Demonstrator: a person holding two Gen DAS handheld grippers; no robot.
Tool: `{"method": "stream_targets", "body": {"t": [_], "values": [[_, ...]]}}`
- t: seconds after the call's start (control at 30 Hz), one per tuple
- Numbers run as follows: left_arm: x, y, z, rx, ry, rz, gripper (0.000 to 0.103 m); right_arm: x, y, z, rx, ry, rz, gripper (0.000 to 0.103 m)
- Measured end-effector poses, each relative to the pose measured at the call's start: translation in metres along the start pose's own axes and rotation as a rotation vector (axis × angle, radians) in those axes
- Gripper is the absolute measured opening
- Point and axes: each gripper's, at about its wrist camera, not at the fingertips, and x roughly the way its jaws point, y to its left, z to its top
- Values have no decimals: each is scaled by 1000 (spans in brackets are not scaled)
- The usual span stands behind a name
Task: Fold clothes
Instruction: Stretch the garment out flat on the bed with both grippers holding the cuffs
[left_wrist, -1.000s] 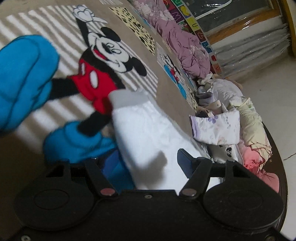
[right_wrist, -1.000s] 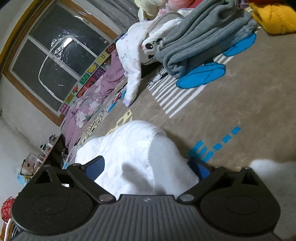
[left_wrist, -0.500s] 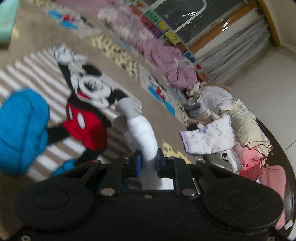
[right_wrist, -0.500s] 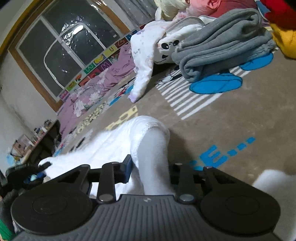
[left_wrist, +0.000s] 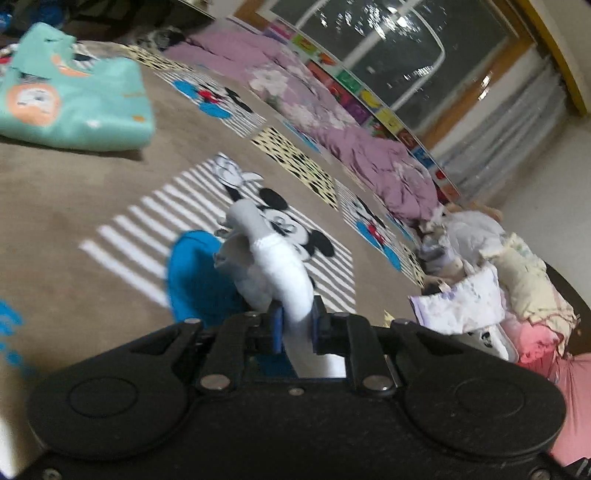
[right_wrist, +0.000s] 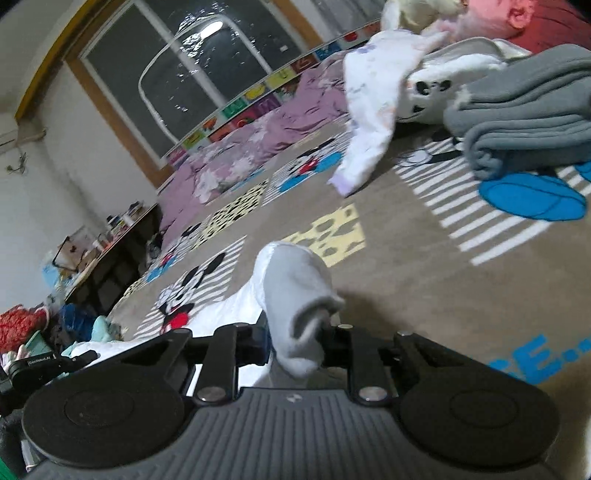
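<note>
A: Item one, the left gripper (left_wrist: 294, 325)?
B: Blue pads pressed together on a bunched fold of the white garment (left_wrist: 273, 266), which rises out of the jaws above the carpet (left_wrist: 74, 199).

A: Right gripper (right_wrist: 295, 341)?
B: Likewise clamped on the white garment (right_wrist: 291, 295); a rounded hump of cloth stands up between the fingers, and the rest trails off to the left, low over the carpet (right_wrist: 424, 280).

A: The floor covering?
B: Tan carpet printed with Mickey Mouse figures (left_wrist: 291, 225), white stripes and blue patches. The held cloth hangs in front of one such figure in the left view.

A: Other textiles, left view?
B: One folded teal top (left_wrist: 74, 99) at far left on the carpet; a purple floral quilt (left_wrist: 332, 136) along the wall under the window (left_wrist: 399, 48); a heap of pale and pink clothes (left_wrist: 517, 288) at right.

A: Right view?
B: A folded grey garment (right_wrist: 524, 118) at upper right, a white panda-print piece (right_wrist: 424, 88) just beside it, a white sleeve (right_wrist: 369, 147) drooping to the carpet.
</note>
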Motion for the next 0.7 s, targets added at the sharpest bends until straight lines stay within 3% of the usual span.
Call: {"method": "stream_targets", "body": {"t": [0.17,0.37,0.7], "values": [[-31,20,5,-31,-36,38,12,-2,24,-9,-40,31,45,24],[-49,32,-1,-11,-19,125,12,5,39,-25,-97,96,-20,26],[-49,27,-4,43,5,235,16,-11,27,-22,-98,72,-120,60]]}}
